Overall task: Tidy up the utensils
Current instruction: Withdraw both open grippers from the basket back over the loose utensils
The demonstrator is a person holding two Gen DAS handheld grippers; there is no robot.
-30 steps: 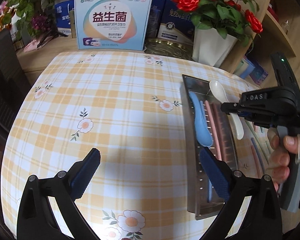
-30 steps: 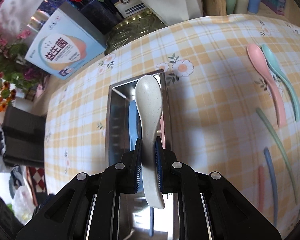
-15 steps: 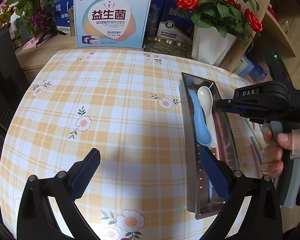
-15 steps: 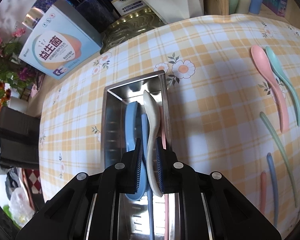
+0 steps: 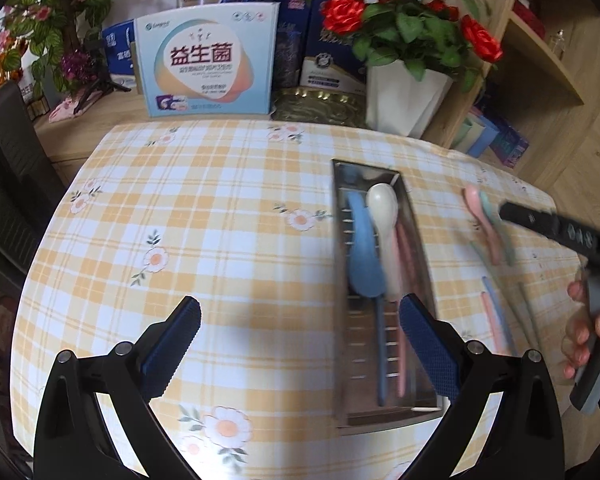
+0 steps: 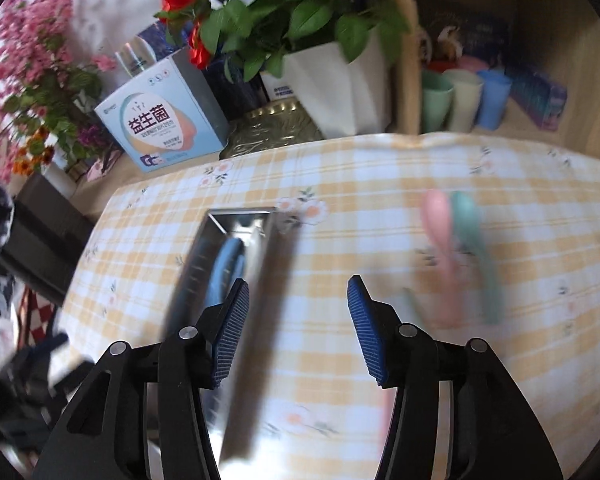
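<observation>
Steel walls of a long tray (image 5: 342, 288) rise from the checked cloth of the surface (image 5: 204, 216), and inside it a white spoon (image 5: 385, 220) lies lengthwise between a blue spoon (image 5: 362, 252) and a pink utensil (image 5: 405, 264) whose kind is hard to tell. The left claw (image 5: 300, 328) angles downward over the near end of the tray, its blue pads spread wide with nothing between them.

The right claw (image 6: 298, 328) also tilts down over the cloth, just to the right of the tray (image 6: 198, 264); its jaws are opening and the gap between the pads holds only bare cloth. In the left wrist view, the hand (image 5: 588, 332) carrying it sits at the right edge, fingers wrapped around the grey handle, with the black body reaching in toward the loose cutlery. A pink spoon (image 6: 440, 240) and a green spoon (image 6: 474, 240) lie side by side on the cloth, blurred, well apart from the tray.
</observation>
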